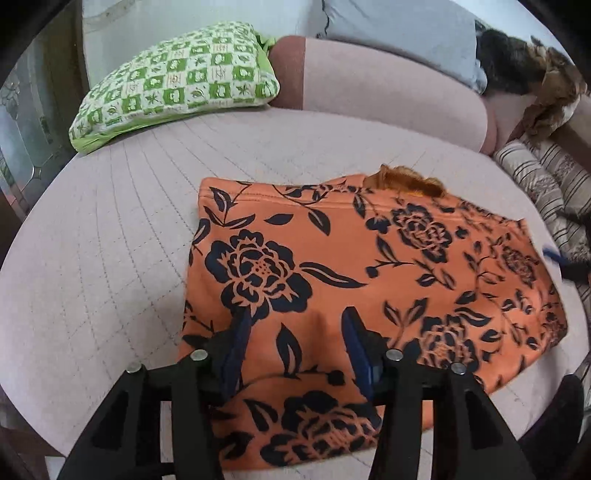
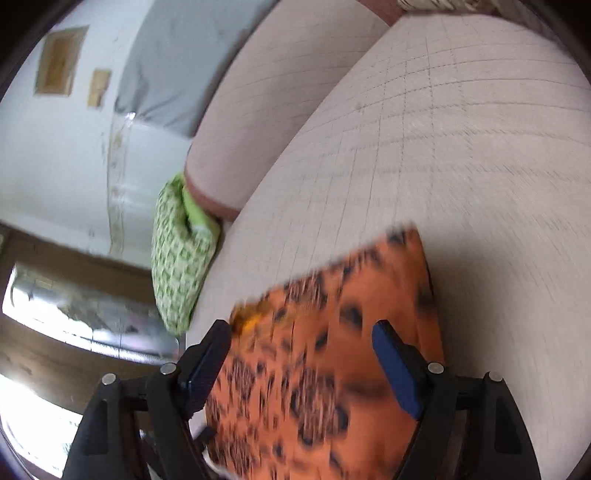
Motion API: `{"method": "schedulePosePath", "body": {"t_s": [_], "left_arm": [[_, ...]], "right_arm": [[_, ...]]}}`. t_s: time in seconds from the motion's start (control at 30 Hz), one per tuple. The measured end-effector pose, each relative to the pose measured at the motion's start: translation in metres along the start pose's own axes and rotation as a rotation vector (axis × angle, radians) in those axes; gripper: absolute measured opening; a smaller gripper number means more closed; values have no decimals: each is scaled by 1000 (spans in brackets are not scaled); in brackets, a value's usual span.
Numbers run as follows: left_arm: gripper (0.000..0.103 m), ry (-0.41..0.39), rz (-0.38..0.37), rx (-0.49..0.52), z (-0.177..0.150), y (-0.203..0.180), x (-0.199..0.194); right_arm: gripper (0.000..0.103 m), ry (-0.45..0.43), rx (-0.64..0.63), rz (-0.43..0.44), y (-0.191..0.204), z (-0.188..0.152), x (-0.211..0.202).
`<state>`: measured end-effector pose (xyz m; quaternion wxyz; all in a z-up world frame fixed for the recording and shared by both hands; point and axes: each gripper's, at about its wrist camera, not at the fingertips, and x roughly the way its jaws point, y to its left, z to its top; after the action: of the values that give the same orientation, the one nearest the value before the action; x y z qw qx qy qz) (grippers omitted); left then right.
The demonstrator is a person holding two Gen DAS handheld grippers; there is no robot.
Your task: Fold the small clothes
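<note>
An orange garment with a black flower print [image 1: 362,280] lies folded flat on the pale quilted bed [image 1: 110,236]. My left gripper [image 1: 295,325] is open and hovers over the garment's near edge, with cloth showing between its blue pads [image 1: 356,343]. In the right wrist view, which is blurred, the same garment [image 2: 325,354] fills the space between my right gripper's fingers. My right gripper [image 2: 301,334] is open above it. The right gripper's tip [image 1: 554,254] shows at the garment's right edge in the left wrist view.
A green checked pillow [image 1: 177,81] lies at the back left of the bed, also in the right wrist view [image 2: 177,258]. A pink bolster [image 1: 388,81] and a grey cushion [image 1: 406,33] run along the back. Striped bedding [image 1: 546,184] and a dark furry heap [image 1: 524,70] sit at the right.
</note>
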<state>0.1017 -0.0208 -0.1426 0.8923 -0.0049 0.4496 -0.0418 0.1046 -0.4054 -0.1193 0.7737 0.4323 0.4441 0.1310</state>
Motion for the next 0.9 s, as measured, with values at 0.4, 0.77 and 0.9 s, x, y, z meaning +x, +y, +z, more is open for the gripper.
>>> {"method": "schedulePosePath", "body": {"t_s": [0.4, 0.77, 0.9], "left_arm": [[61, 33, 0, 36, -26, -16, -2], [65, 8, -84, 13, 0, -82, 2], [65, 10, -123, 71, 7, -122, 18]], "right_arm": [[79, -6, 125, 48, -38, -103, -48], [84, -27, 299, -17, -64, -132, -56], [82, -210, 410, 5, -72, -130, -60]]}}
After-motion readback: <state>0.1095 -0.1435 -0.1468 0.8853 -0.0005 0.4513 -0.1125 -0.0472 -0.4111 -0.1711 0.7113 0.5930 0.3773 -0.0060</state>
